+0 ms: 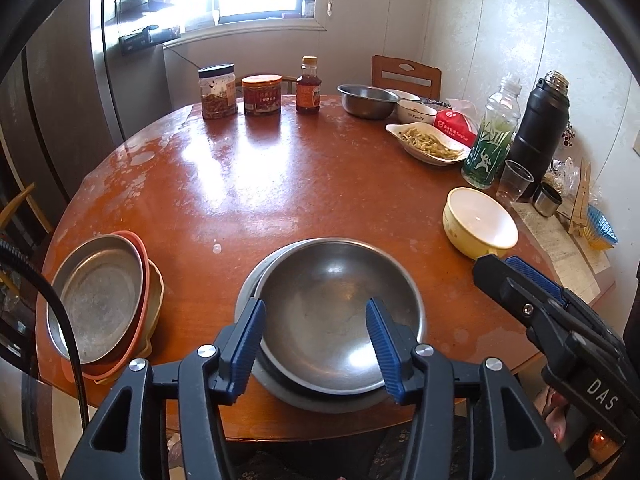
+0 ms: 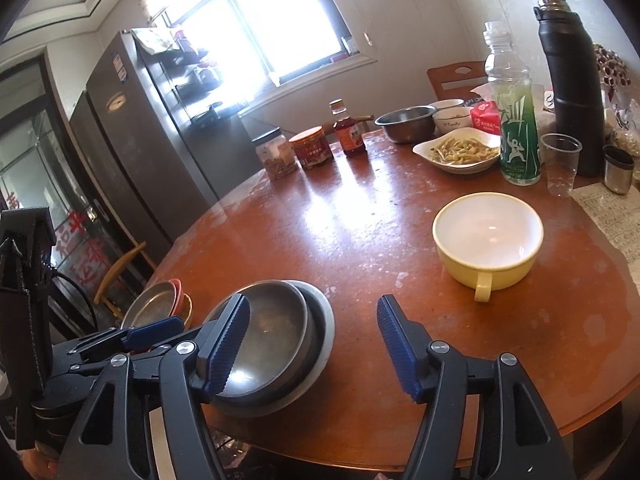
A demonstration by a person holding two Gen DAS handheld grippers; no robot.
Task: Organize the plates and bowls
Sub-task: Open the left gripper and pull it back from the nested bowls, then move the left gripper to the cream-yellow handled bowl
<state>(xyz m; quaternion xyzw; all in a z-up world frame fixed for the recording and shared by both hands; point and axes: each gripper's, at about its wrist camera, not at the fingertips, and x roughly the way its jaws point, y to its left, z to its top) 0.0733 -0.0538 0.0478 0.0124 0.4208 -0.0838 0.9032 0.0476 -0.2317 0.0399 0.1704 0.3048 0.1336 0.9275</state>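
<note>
A steel bowl (image 1: 340, 312) sits nested in a grey bowl (image 1: 256, 280) at the table's near edge; the steel bowl also shows in the right wrist view (image 2: 264, 336). My left gripper (image 1: 316, 348) is open and empty, hovering over the steel bowl's near rim. A stack of a steel plate (image 1: 96, 296) on orange and yellow plates (image 1: 142, 280) lies at the left. A yellow handled bowl (image 2: 488, 236) stands at the right, also seen in the left wrist view (image 1: 480, 220). My right gripper (image 2: 312, 344) is open and empty, short of it.
At the far side of the round wooden table (image 1: 280, 184) stand two jars (image 1: 218, 92), a sauce bottle (image 1: 308, 86), a steel bowl (image 1: 366, 100), white bowls (image 1: 416, 112), a dish of food (image 1: 432, 144), a green bottle (image 1: 490, 144), a black flask (image 1: 538, 128) and a plastic cup (image 1: 514, 182).
</note>
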